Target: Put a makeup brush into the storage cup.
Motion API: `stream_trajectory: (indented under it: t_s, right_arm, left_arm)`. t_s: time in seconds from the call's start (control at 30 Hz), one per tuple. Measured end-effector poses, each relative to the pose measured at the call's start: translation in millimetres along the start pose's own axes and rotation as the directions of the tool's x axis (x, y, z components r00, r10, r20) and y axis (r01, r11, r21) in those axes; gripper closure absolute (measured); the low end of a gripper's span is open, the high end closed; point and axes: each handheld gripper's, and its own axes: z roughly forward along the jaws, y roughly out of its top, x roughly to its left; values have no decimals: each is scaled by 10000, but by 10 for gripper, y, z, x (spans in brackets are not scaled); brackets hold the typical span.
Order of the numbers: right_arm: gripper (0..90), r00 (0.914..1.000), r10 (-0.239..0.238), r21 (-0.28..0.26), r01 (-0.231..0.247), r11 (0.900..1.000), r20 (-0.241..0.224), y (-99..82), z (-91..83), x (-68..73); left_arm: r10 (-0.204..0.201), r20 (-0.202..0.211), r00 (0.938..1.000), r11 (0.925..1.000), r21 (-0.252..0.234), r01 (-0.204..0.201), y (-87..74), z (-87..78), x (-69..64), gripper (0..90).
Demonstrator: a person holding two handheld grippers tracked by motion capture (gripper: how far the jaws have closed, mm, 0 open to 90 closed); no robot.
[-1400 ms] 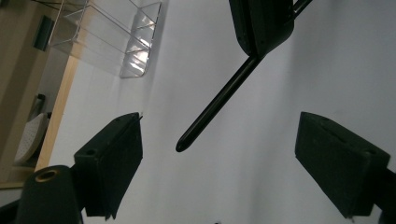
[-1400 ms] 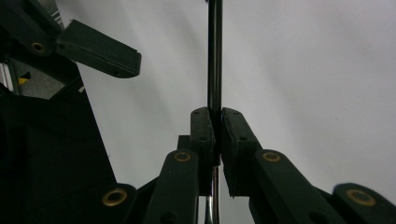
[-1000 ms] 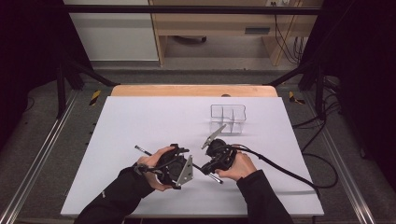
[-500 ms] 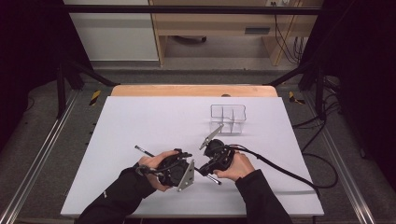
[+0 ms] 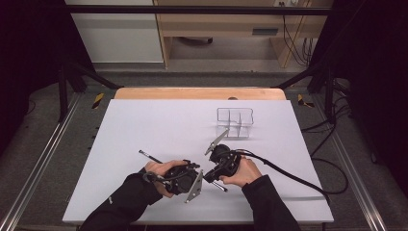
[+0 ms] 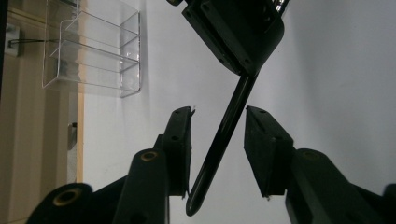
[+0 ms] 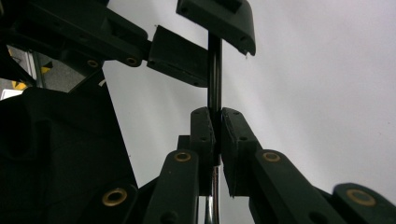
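- High view: right gripper (image 5: 211, 177) near the front of the white counter (image 5: 144, 125), well in front of the clear divided organizer (image 5: 235, 122), pinching a slim black pen (image 5: 219, 186) whose tip juts out below the hand.
- Left gripper (image 5: 195, 169) just left of the right one, nearly touching it, nose aimed at the pen; a second black pen (image 5: 150, 157) flat on the counter, just behind the left hand (image 5: 161, 172), well left and in front of the organizer.
- Left gripper view: pen (image 6: 223, 140) slanting up between the two black jaws, lower end close against the left-hand pad, a clear gap to the right-hand pad; jaws just been closing, still spread, not yet pressing on it.
- Upper end of the pen running into the right gripper (image 6: 243, 74) at the top; organizer (image 6: 93, 51) upper left, standing on the counter (image 6: 336, 70).
- Right gripper view: own jaws pressed together on the pen (image 7: 214, 88), shaft rising straight up from the pads.
- Left gripper (image 7: 210, 51) across the top, one jaw on either side of the shaft, white counter (image 7: 327, 93) behind.
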Motion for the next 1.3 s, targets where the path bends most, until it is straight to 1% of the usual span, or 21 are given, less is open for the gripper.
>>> stream_trajectory:
  t_s: [0.2,0.3,0.37,0.5,0.63,0.73,0.9,0.97,1.07,1.13,1.2,1.27,1.3]
  right_arm:
    - [842,9999,-54,-16,54,10000,-86,-2,-1,4]
    - [843,9999,-76,-35,76,10000,-106,-2,-4,6]
    - [842,9999,-78,-46,77,10000,-118,-3,-8,7]
    - [842,9999,-90,-19,90,10000,-140,-3,-9,7]
    - [839,9998,-88,-87,86,9999,-169,-4,-18,7]
    - [836,9999,-63,-222,60,9997,-160,0,-40,2]
    - [830,9999,-52,-305,48,9995,-104,-2,-53,6]
    - [827,9999,-133,-368,133,9992,-14,-6,-52,5]
    - [821,9998,-161,-633,168,9979,109,-9,-77,7]
    - [809,9994,-136,-880,165,9960,329,-12,-117,8]
    - [781,9975,-85,-1065,160,9942,704,-15,-161,7]
    - [758,9954,26,-1392,108,9902,958,-25,-213,-3]
    - [738,9940,78,-1594,97,9872,1090,-30,-242,-9]
  left_arm:
    - [312,-26,9995,9995,98,-312,8,12,-31,738]
    - [487,20,9988,9987,175,-487,11,12,-37,756]
    - [565,44,9984,9983,159,-566,12,16,-44,768]
    - [686,178,9975,9972,274,-691,20,23,-57,791]
    - [753,302,9967,9965,345,-763,21,24,-67,815]
    - [760,277,9967,9965,333,-769,21,21,-71,828]
    - [655,299,9974,9971,357,-666,23,16,-70,830]
    - [588,281,9979,9975,374,-598,22,17,-71,830]
    - [409,252,9988,9982,438,-419,7,10,-63,830]
    - [242,254,9994,9988,430,-253,-17,8,-55,830]
    - [-9,308,9995,9989,463,-5,-47,0,-49,830]
    - [-166,331,9993,9989,447,151,-77,-6,-42,830]
    - [-326,354,9988,9985,441,311,-91,-7,-45,830]
